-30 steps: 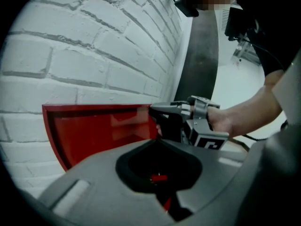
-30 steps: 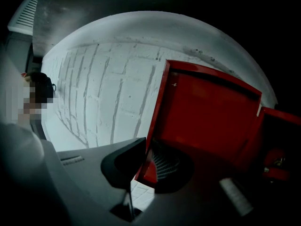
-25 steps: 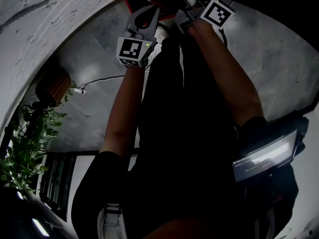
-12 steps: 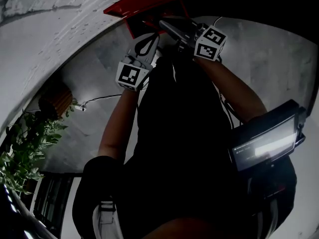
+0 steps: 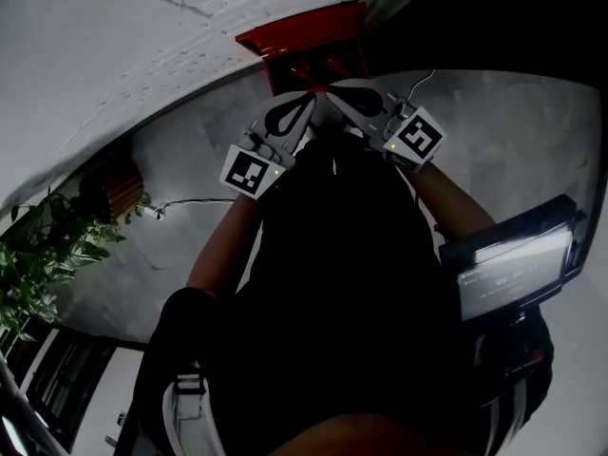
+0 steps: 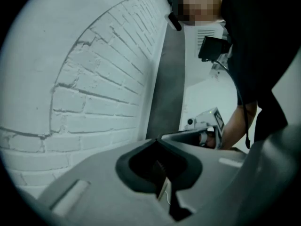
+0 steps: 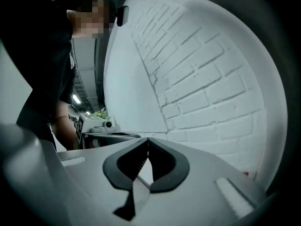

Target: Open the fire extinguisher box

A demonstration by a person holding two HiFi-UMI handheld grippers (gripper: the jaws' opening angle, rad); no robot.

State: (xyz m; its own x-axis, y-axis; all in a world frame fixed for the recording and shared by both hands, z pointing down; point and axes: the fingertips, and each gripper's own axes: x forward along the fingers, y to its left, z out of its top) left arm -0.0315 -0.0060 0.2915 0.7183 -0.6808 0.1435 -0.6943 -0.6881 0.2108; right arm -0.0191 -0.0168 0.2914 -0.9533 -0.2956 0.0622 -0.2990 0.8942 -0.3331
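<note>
Head view: grey left gripper (image 5: 306, 103) and right gripper (image 5: 331, 95), both pinched empty — right just closed — near the red metal box (image 5: 304, 38); reopen before hooking it open.

Dim head view; fisheye edges; bright walls.

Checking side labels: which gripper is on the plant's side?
The left gripper, picture-left like the plant; the right gripper sits toward the lit screen.

My left tool (image 5: 306, 103) and right tool (image 5: 332, 93) are grey, each with a black-and-white marker cube (image 5: 252, 172) and a green light (image 5: 276, 170); my top (image 5: 342, 283) is black and short-sleeved.
</note>
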